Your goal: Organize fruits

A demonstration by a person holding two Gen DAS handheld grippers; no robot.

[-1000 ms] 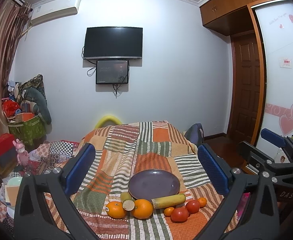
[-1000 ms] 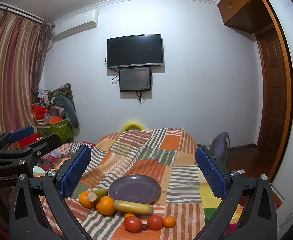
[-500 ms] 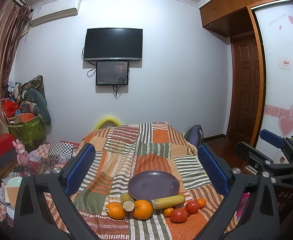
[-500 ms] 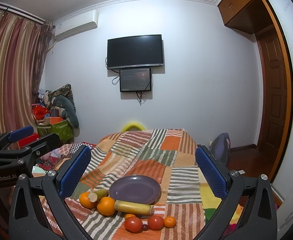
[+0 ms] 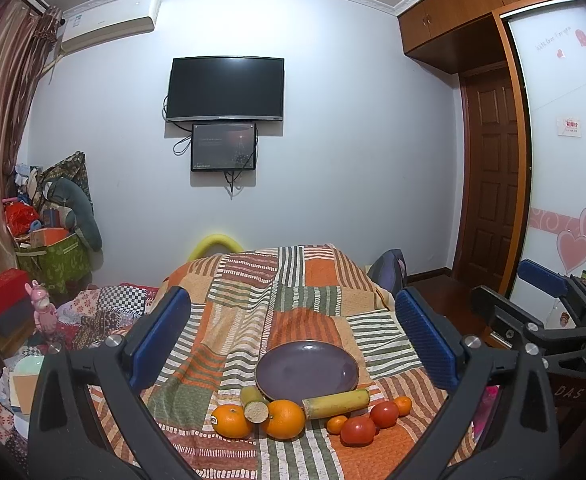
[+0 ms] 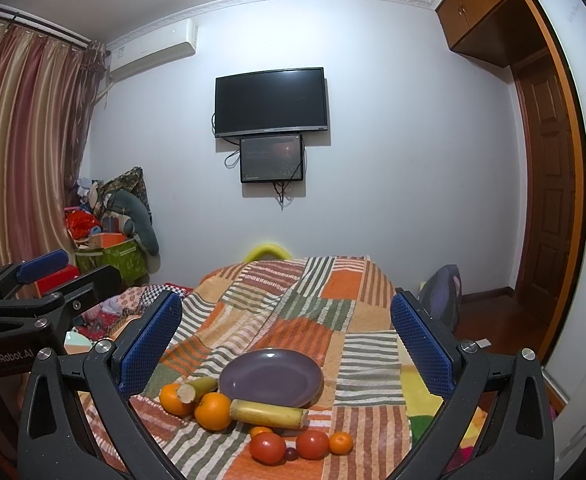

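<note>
An empty purple plate (image 5: 307, 370) (image 6: 271, 377) lies on a striped patchwork cloth (image 5: 293, 304). In front of it lie two oranges (image 5: 283, 419) (image 6: 213, 411), two yellow-green sugarcane pieces (image 5: 336, 402) (image 6: 269, 413), two red tomatoes (image 5: 357, 430) (image 6: 267, 447) and small tangerines (image 5: 403, 405) (image 6: 341, 442). My left gripper (image 5: 293, 340) is open and empty, above and before the fruit. My right gripper (image 6: 287, 340) is open and empty, likewise held back from the fruit. Each gripper shows at the edge of the other's view.
The cloth-covered table (image 6: 333, 280) runs toward a white wall with a TV (image 5: 225, 89). Clutter, a green box (image 5: 55, 258) and toys stand at the left. A wooden door (image 5: 491, 180) and wardrobe are at the right. A yellow chair back (image 5: 217, 243) is behind the table.
Both views have tilted down very slightly; the fruit and plate have not moved. Both grippers stay open.
</note>
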